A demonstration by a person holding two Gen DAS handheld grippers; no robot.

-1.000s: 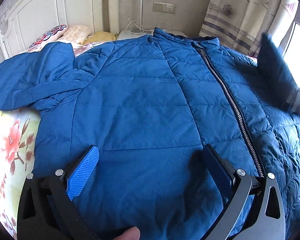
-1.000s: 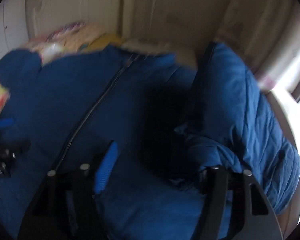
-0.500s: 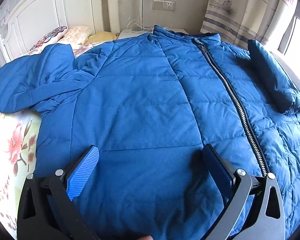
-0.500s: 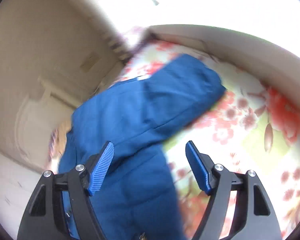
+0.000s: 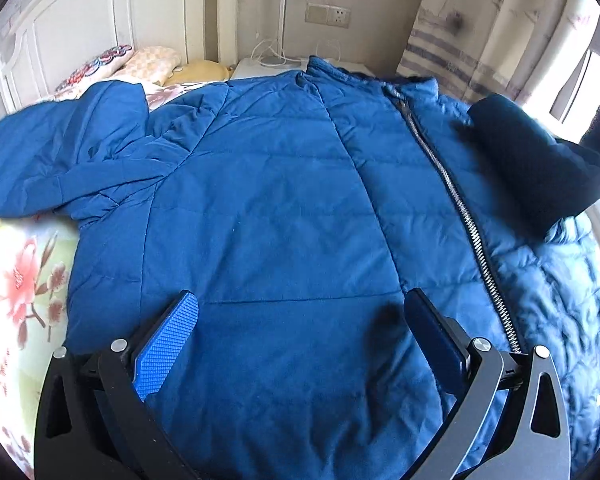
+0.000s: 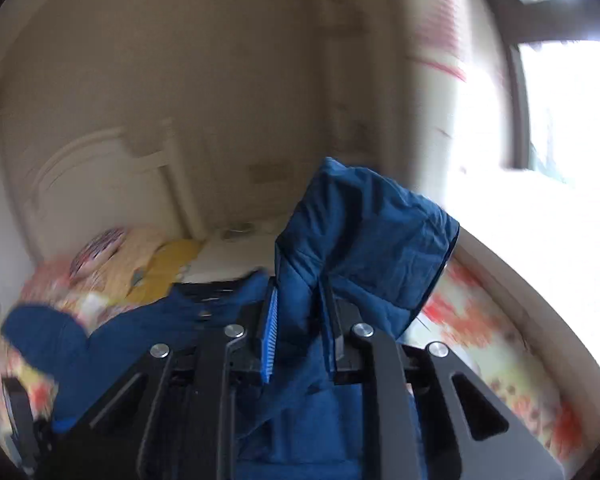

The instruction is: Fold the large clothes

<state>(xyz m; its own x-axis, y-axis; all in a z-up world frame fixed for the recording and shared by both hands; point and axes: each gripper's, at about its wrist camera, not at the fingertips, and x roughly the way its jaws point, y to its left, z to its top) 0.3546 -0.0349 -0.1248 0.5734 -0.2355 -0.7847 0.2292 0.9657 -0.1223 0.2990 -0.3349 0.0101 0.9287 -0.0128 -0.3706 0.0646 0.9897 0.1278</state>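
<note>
A blue quilted jacket point(image 5: 280, 208) lies spread front-up on the bed, its zipper point(image 5: 452, 200) closed. My left gripper point(image 5: 300, 296) hovers open over the jacket's lower front, with nothing pinched. The left sleeve point(image 5: 60, 160) lies folded at the far left. My right gripper point(image 6: 299, 286) is closing its jaws on the right sleeve point(image 6: 364, 232). The pads press the fabric and the cuff end stands up above them. In the left wrist view that sleeve point(image 5: 532, 168) is raised at the right, dark and blurred.
Floral bed sheet point(image 5: 16, 280) shows to the left of the jacket. Pillows point(image 5: 140, 64) lie against the white headboard point(image 5: 80, 28). A white nightstand point(image 5: 268, 68) with cables stands behind the collar. A curtain point(image 5: 480, 32) and a bright window point(image 6: 560, 120) are at the right.
The right gripper went from open near the sleeve to clamped on it, and the sleeve end now stands lifted. The left gripper stayed where it was, open.
</note>
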